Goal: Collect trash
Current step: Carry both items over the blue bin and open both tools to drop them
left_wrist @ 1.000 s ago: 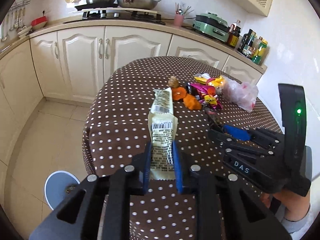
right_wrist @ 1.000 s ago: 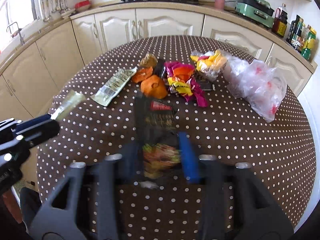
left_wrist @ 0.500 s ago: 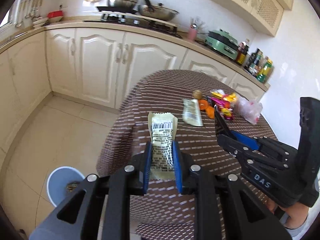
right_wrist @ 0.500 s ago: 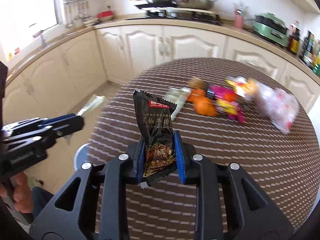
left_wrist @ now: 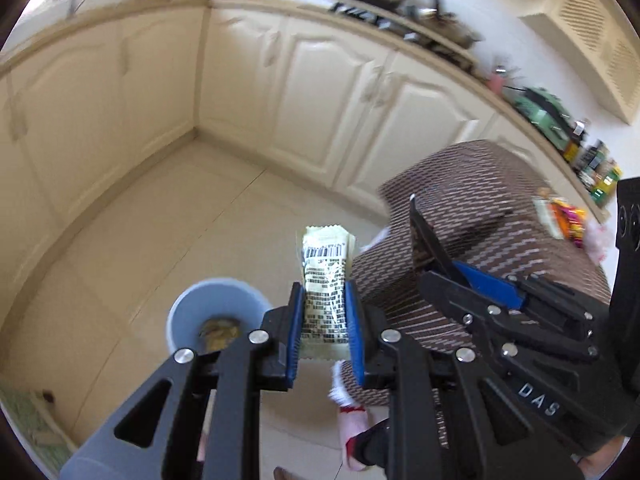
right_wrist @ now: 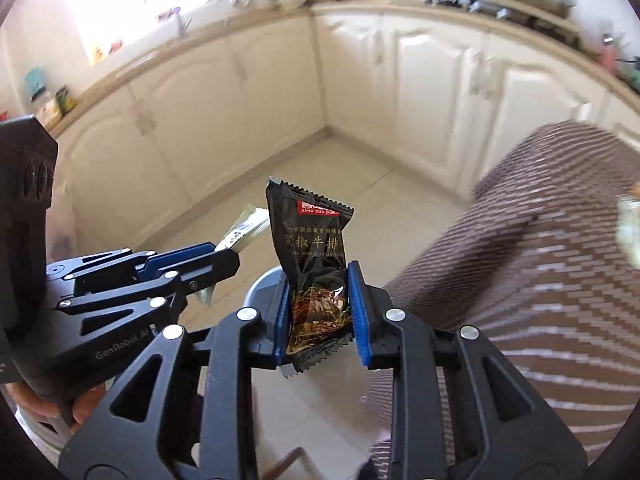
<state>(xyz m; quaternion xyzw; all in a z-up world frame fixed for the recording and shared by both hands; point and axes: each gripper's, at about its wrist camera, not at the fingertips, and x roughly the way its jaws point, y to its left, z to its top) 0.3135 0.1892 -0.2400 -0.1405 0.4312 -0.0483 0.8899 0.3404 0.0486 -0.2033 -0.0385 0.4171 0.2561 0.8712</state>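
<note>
The left tool (left_wrist: 322, 330) pinched the lower half of a pale cream foil wrapper with a barcode (left_wrist: 325, 280) between its blue pads. The wrapper's long axis ran along the fingers, its free end pointing away from the tool, above the tiled floor (left_wrist: 160, 232). Down to the left stood a light blue round bin (left_wrist: 188, 312) holding some scraps. The right tool (right_wrist: 320, 312) likewise clamped a black crinkled snack packet (right_wrist: 310, 240), upright, top end tilted slightly left. To the right lay the brown dotted cloth of the desk (right_wrist: 540, 260).
</note>
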